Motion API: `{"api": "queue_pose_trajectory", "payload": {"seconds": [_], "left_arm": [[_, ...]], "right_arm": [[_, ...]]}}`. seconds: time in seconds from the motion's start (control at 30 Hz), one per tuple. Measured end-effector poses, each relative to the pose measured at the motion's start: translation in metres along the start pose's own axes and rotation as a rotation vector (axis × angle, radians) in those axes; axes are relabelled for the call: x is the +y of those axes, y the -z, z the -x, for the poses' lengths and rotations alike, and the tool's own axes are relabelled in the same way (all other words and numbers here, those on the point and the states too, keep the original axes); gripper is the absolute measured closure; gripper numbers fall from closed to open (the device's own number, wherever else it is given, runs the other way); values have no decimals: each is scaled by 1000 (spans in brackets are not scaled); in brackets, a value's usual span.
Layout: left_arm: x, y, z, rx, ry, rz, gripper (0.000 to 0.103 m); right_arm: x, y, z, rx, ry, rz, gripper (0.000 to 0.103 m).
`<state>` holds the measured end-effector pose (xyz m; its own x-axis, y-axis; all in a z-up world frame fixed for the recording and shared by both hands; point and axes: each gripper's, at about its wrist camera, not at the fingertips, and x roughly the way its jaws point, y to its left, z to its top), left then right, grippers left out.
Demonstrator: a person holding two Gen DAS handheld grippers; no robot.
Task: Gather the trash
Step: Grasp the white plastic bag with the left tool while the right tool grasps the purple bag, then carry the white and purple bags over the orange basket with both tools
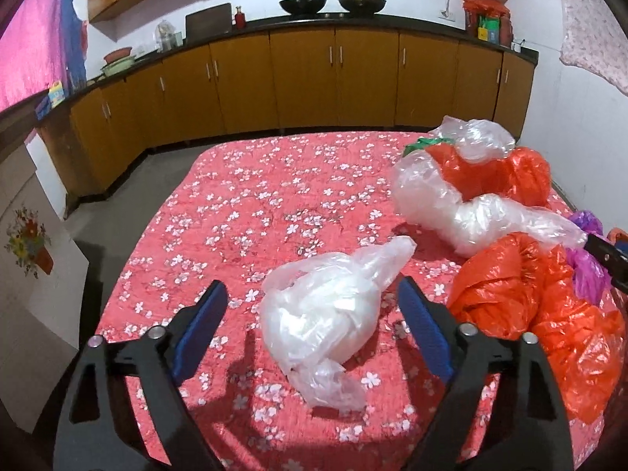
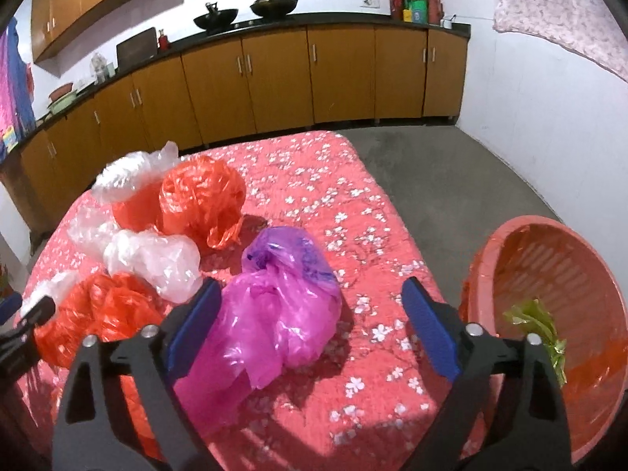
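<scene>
A crumpled clear plastic bag (image 1: 325,314) lies on the red floral tablecloth (image 1: 243,204), between the blue pads of my left gripper (image 1: 312,286). The jaws stand wide, and neither pad presses the bag. My right gripper (image 2: 312,283) is open over a magenta-and-purple plastic bag (image 2: 282,302). That bag sits toward the left pad, with bare cloth between it and the right pad. A red slatted basket (image 2: 510,227) stands off the table's right edge with a green leafy scrap (image 2: 537,322) inside.
Two orange bags (image 2: 196,200) (image 2: 98,314) and several clear ones (image 2: 157,259) are heaped on the table between the grippers. Brown cabinets (image 1: 306,78) under a dark counter line the far wall. Grey floor (image 2: 451,180) surrounds the table.
</scene>
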<state>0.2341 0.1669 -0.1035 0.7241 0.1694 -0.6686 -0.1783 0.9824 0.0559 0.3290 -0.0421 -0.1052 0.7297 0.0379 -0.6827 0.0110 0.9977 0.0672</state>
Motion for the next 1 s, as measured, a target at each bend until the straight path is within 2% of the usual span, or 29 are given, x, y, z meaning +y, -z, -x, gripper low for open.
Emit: {"api": "queue_pose_trajectory", "payload": {"seconds": [0.3,0.37,0.43,0.57,0.67,1.0], "left_arm": [[10,-1,-19,102,39,68,30],[13,-1,-22,117,47,83,36],[15,1,-23,120,51,97,43],[16,3,-16,93,51,93,52],[15,3,-7,68,48,76,54],[13,-8,29,-23,56,60,56]], "right_arm": [[7,1,-7,26,-35,16,21],[9,1,-7,31,-50,25,26],[11,2,-6,30,-72,34,36],[13,3,0,16,-88,49,46],[9,4,5,10,-99,36,51],[-5,9,26,-4,-121,6,66]]}}
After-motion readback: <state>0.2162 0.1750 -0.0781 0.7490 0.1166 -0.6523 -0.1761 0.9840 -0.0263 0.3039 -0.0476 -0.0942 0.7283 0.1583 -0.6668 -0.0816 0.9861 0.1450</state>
